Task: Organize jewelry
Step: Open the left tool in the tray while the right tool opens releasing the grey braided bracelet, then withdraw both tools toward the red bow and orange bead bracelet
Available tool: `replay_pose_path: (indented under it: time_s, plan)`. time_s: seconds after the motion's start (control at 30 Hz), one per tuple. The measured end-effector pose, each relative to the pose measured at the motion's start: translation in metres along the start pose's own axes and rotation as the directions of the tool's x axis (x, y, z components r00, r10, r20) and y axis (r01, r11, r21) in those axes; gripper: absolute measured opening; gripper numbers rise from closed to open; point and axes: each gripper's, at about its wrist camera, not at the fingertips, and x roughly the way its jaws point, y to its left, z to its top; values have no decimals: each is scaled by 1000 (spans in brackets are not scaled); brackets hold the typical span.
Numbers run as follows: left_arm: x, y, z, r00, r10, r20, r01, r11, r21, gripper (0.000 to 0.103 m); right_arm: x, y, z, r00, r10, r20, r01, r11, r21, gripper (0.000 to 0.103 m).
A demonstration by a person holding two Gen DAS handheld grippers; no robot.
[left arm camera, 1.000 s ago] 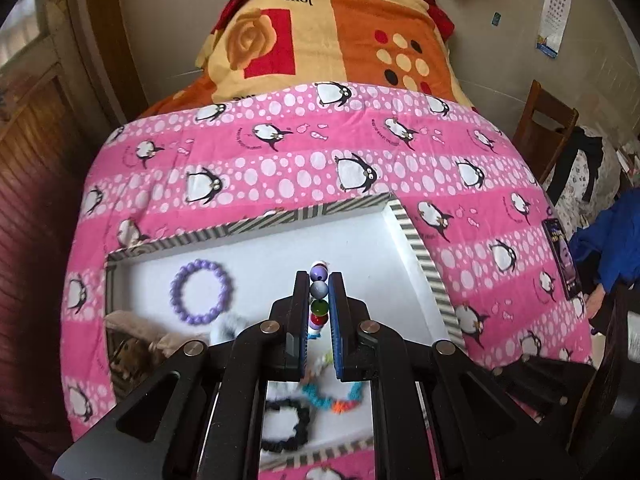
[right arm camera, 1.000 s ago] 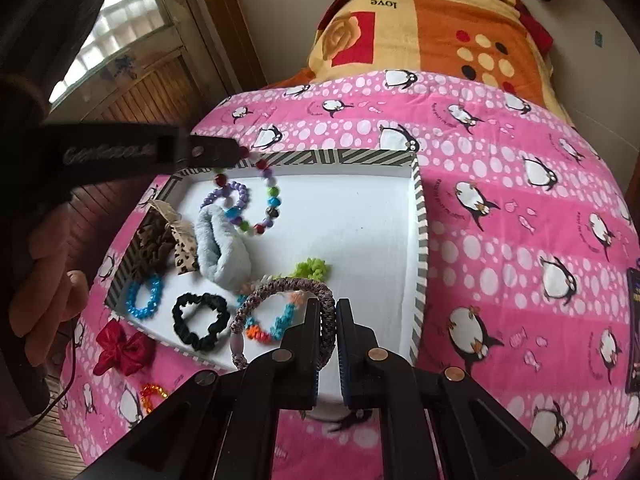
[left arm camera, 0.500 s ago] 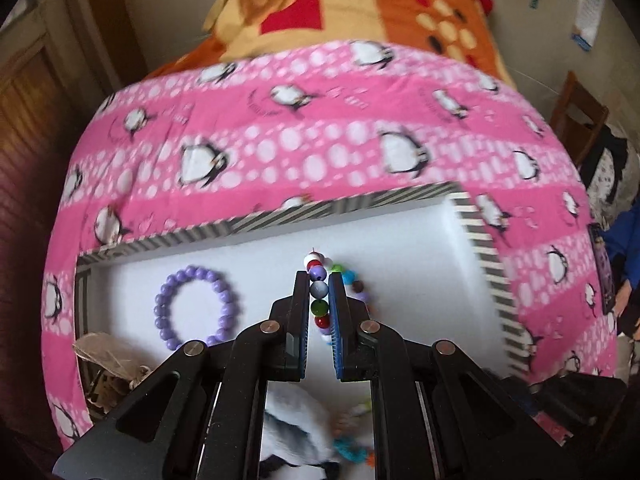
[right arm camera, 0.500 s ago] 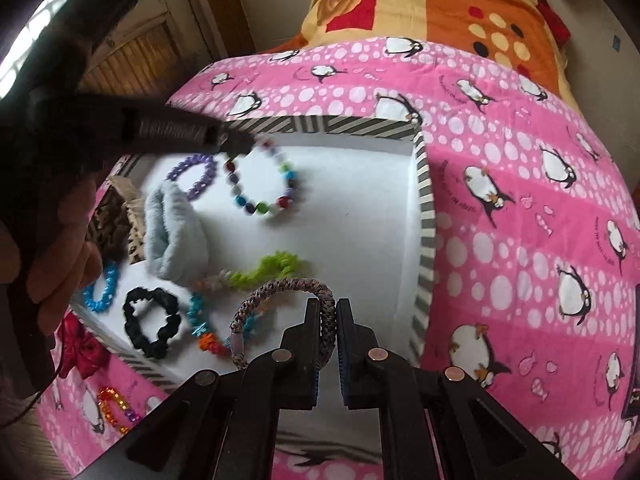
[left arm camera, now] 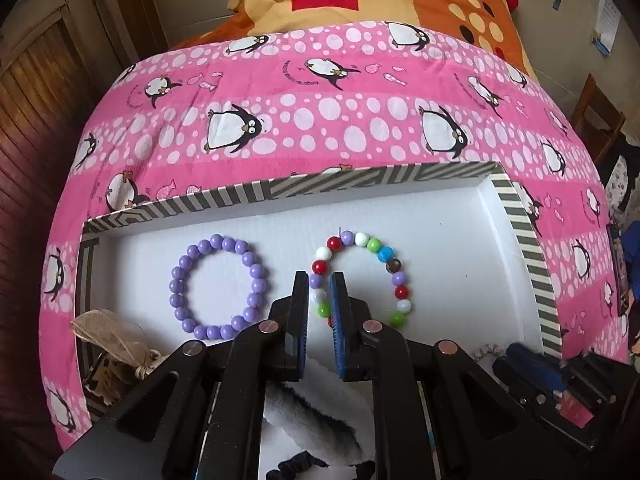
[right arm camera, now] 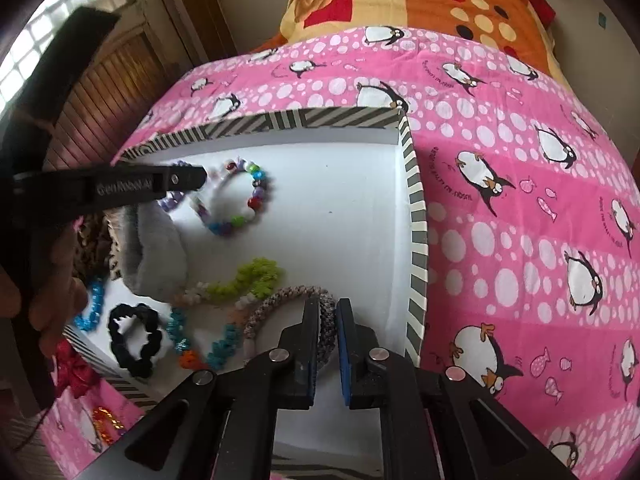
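A white tray with a striped rim lies on the pink penguin blanket. My left gripper is shut on the multicoloured bead bracelet, which lies flat on the tray floor to the right of a purple bead bracelet. In the right wrist view the left gripper reaches in from the left over that bracelet. My right gripper is shut on a grey braided bracelet and holds it over the tray's near right part.
The tray also holds a grey scrunchie, a green bead string, a black scrunchie, a blue bracelet and brown bows. A red bow lies on the blanket outside.
My left gripper has moved forward and down and laid the multicoloured bracelet flat on the tray beside the purple one. My right gripper has moved closer over the tray with the braided bracelet.
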Motion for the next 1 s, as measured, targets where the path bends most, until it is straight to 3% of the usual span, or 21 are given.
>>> replay_pose_path:
  time_s: [0.1,0.47,0.83,1.0]
  plan:
    - [-6,-2,-3,1000,13,22,-14,1000,12,37,-9,0,-2,1000,8,29,-8,1000,8,37]
    - [-60,8,-29,994,20,107,-19,1000,-17,42,-47,11,-13,997,25,73,-28,999,42,38]
    - [-115,30,-109,988,57,143,-51,998,-48,43,-75,41,-43,997,20,71,-22,1000,15,41]
    - [-138,55,-151,990,13,140,4,992,-123,61,-89,54,-61,997,9,73,-10,1000,13,41]
